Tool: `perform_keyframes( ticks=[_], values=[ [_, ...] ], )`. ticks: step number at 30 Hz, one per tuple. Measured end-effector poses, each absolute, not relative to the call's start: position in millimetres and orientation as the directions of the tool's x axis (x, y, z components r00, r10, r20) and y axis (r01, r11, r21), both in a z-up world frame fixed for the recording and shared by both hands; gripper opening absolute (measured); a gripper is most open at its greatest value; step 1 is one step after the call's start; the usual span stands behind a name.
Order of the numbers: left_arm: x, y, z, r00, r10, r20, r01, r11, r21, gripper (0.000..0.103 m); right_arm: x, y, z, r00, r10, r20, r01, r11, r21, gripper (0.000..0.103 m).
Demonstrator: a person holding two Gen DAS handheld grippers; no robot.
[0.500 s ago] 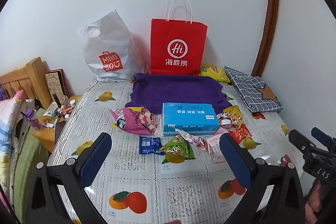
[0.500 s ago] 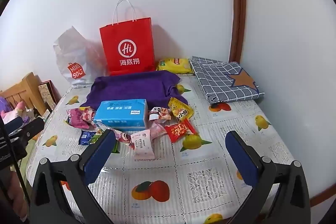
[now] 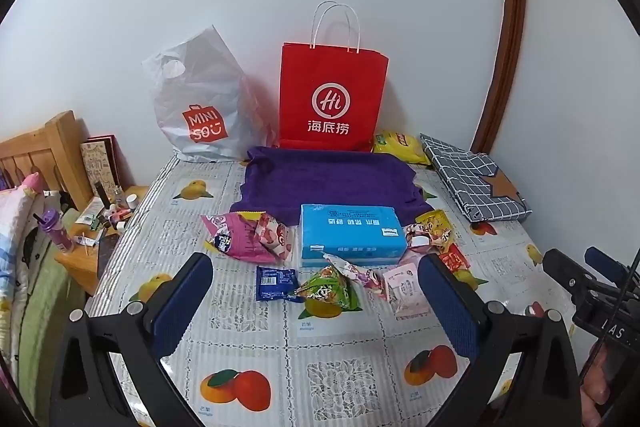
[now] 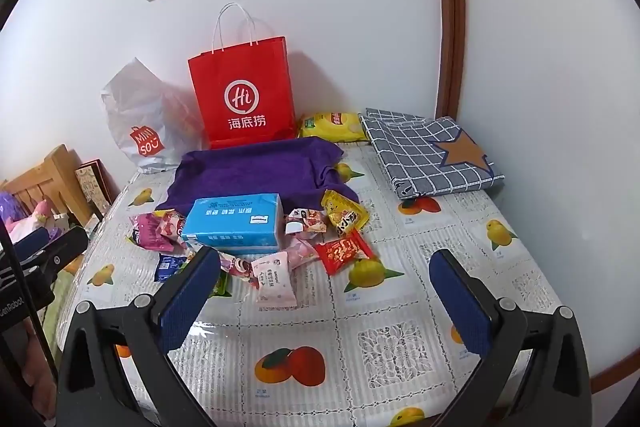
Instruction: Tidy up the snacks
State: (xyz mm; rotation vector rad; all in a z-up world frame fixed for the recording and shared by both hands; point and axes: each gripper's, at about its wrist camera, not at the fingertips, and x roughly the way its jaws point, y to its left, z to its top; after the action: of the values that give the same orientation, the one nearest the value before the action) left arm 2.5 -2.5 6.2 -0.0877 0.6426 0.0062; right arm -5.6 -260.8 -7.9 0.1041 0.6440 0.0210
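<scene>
Several snack packets lie around a blue tissue box (image 3: 349,234) (image 4: 234,224) on the fruit-print tablecloth (image 3: 340,379) (image 4: 380,343): a pink packet (image 3: 244,237), a dark blue packet (image 3: 276,282), a green packet (image 3: 330,289), a pale pink packet (image 3: 408,291) (image 4: 274,279), a red packet (image 4: 342,254) and a yellow packet (image 4: 343,214). My left gripper (image 3: 316,301) is open and empty, just in front of the packets. My right gripper (image 4: 324,293) is open and empty, above the cloth near the pale pink packet.
A purple towel (image 3: 332,183) lies behind the box. A red paper bag (image 3: 332,99) and a white plastic bag (image 3: 200,107) stand against the wall, with a yellow chip bag (image 3: 400,145) and a folded checked cloth (image 3: 476,179) at the right. A cluttered nightstand (image 3: 100,223) is left.
Both grippers have stayed almost still; the views have shifted only slightly. Nothing on the table has moved.
</scene>
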Motion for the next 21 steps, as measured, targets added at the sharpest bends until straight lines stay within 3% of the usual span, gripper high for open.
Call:
perform_keyframes(
  ticks=[21],
  values=[
    [-2.0, -5.8, 12.1, 0.810, -0.018, -0.586, -0.035, 0.996, -0.079, 0.103, -6.8, -258.7, -3.3, 0.799, 0.073, -0.597, -0.001, 0.993, 0.120, 0.103]
  ],
)
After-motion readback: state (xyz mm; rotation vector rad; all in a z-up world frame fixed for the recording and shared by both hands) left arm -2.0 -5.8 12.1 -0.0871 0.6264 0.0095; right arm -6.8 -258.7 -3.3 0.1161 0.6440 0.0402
